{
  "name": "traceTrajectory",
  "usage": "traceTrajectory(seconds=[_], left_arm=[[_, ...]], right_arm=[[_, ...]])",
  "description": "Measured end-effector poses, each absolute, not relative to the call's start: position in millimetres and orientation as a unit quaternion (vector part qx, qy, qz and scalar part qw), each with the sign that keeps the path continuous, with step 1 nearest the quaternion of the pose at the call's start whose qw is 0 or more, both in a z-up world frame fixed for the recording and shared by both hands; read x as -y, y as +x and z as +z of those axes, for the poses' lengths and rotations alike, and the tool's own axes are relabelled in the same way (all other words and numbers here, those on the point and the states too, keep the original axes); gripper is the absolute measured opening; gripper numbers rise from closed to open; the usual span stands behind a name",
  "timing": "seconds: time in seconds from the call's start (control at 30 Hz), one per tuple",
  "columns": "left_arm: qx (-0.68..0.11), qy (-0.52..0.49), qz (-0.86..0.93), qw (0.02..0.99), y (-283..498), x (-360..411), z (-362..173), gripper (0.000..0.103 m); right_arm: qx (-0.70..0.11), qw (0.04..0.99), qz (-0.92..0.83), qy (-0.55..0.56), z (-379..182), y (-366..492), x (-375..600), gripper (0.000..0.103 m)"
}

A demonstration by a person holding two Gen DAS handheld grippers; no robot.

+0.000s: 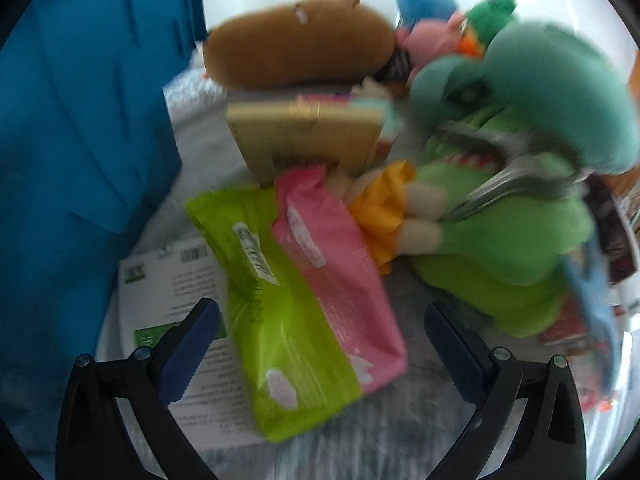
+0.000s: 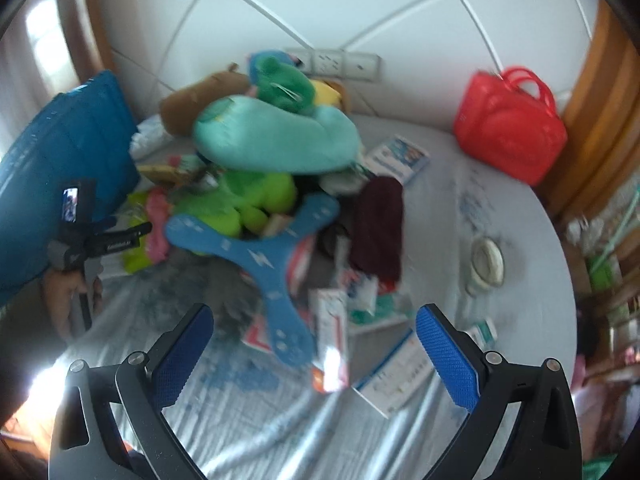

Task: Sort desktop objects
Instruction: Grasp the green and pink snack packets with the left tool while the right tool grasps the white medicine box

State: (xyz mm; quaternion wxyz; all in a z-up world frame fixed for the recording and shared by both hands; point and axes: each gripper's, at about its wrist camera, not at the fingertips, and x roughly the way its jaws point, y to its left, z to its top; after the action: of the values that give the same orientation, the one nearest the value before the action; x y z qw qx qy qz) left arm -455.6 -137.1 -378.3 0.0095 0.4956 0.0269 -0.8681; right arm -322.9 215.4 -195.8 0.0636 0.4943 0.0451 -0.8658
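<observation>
My left gripper (image 1: 320, 340) is open, its jaws wide on either side of a lime green wipes pack (image 1: 280, 304) and a pink wipes pack (image 1: 340, 272) lying side by side on the cloth-covered table. Behind them are a gold box (image 1: 308, 136), a brown plush (image 1: 296, 48), a bright green plush (image 1: 504, 236) and a teal plush (image 1: 540, 88). My right gripper (image 2: 314, 348) is open and empty above the table, in front of a blue three-armed boomerang toy (image 2: 256, 256) and small cartons (image 2: 332, 336). The pile of plush toys (image 2: 272, 136) lies beyond it.
A blue bin (image 1: 80, 140) stands at the left, also in the right wrist view (image 2: 60, 160). A red basket (image 2: 508, 124) stands at the back right by the wall. A dark red cloth (image 2: 378, 224), a roll of tape (image 2: 486, 260) and a white leaflet (image 1: 180, 280) lie on the table.
</observation>
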Motion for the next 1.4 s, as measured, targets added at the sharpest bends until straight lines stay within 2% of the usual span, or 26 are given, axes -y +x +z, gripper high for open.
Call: traceTrajectory(seconds=[0.3,0.37,0.57,0.63,0.87,1.03,1.4], left_arm=[[-0.006,0.517,-0.854,0.06,-473.0,133.3,-410.6,0.103],[-0.003,0.51,-0.859,0.054,-469.1,130.7,-408.7,0.086],[0.004,0.509,-0.86,0.028,-459.0,126.4,-403.1,0.062],[-0.002,0.509,-0.86,0.025,-453.6,127.9,-399.2,0.059],[-0.016,0.501,-0.865,0.015,-422.3,130.4,-370.2,0.058],[-0.011,0.495,-0.869,-0.004,-403.8,126.6,-349.1,0.058],[-0.04,0.482,-0.875,-0.008,-369.3,135.0,-310.7,0.058]], right_arm=[[-0.015,0.01,-0.851,0.525,-222.5,-300.9,-262.3,0.103],[-0.01,0.002,-0.848,0.529,-229.1,-297.7,-269.6,0.103],[-0.003,-0.018,-0.84,0.542,-256.9,-291.4,-286.1,0.103],[0.01,-0.028,-0.835,0.549,-274.2,-291.3,-292.9,0.103],[0.068,-0.078,-0.815,0.571,-333.5,-303.3,-315.6,0.103],[0.075,-0.103,-0.796,0.592,-376.6,-323.7,-324.3,0.103],[0.086,-0.159,-0.779,0.601,-418.5,-346.3,-326.6,0.103]])
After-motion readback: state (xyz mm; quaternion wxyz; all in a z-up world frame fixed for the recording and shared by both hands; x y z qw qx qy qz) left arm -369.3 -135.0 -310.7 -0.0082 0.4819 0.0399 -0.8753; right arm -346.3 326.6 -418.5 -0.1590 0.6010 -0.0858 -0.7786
